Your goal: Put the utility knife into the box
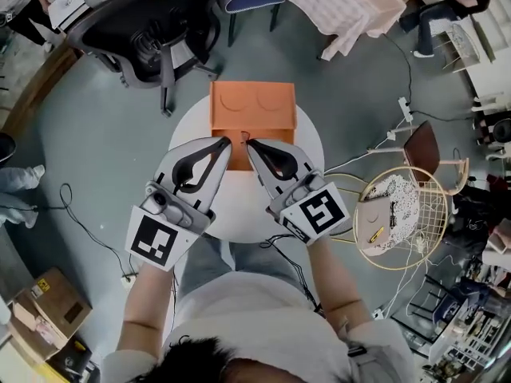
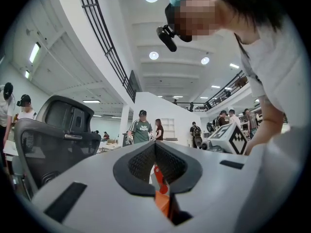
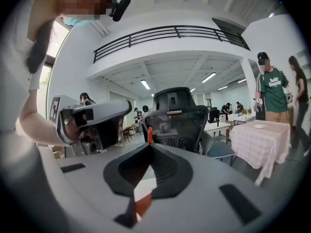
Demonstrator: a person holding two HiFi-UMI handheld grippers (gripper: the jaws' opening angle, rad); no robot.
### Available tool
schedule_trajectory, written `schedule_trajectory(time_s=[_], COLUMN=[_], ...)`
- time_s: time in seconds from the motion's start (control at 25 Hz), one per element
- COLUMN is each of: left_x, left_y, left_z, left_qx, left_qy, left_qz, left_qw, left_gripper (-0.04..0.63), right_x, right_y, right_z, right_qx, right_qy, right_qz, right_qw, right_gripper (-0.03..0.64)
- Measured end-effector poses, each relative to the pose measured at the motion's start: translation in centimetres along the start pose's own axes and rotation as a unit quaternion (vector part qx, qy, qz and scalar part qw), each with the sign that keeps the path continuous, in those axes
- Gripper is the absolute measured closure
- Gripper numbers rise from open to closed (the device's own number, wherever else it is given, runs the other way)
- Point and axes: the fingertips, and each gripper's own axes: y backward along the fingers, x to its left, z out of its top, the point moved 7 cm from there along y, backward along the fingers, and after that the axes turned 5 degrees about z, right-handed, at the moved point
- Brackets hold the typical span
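**A:** Where is the utility knife (image 1: 243, 137)?

**B:** It's the small red thing just above the near edge of the orange box (image 1: 251, 106), right where the two tips come together. It isn't in the box.

**A:** Which one has it?

**B:** The right hand-held gripper (image 1: 248, 143), as far as I can see. In the right gripper view its jaws are closed to a point, and a red end pokes out just past them.

**A:** And the left hand-held gripper (image 1: 228, 141)?

**B:** Its jaws also meet at the tips. In the left gripper view a red strip shows in the gap behind the tips, with orange below it. I can't tell whether the pads touch that strip.

**A:** How do the two sit together?

**B:** They angle inward, with their tips just beside each other over the box's near edge.

**A:** And the box?

**B:** It lies flat on the far side of a round white counter (image 1: 239, 206). Two curved lines mark its top.

**A:** What's around that?

**B:** A grey floor (image 1: 104, 134) with cables on it. A black office chair (image 1: 152, 22) stands beyond the counter, and there's a round gold wire frame (image 1: 435, 214) to the right.
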Motion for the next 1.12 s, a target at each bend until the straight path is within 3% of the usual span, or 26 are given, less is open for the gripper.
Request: schedule_trajectory(time_s=[0.64, 1.12], left_x=[0.4, 0.8], left_y=[-0.3, 0.3], left_z=[-3.0, -4.1], left_qx=[0.026, 0.035], left_qy=[0.012, 0.017], left_qz=[0.04, 0.069], left_qw=[0.9988, 0.9968], left_gripper=[0.586, 0.586], right_x=[-2.9, -4.4], right_y=[-2.6, -4.5], right_z=[-8.3, -14.0], right_qx=[0.101, 0.208], right_qy=[-0.027, -0.023], right_qz=[0.032, 0.06], right_qw=[0.994, 0.976], right_gripper=[0.608, 0.607])
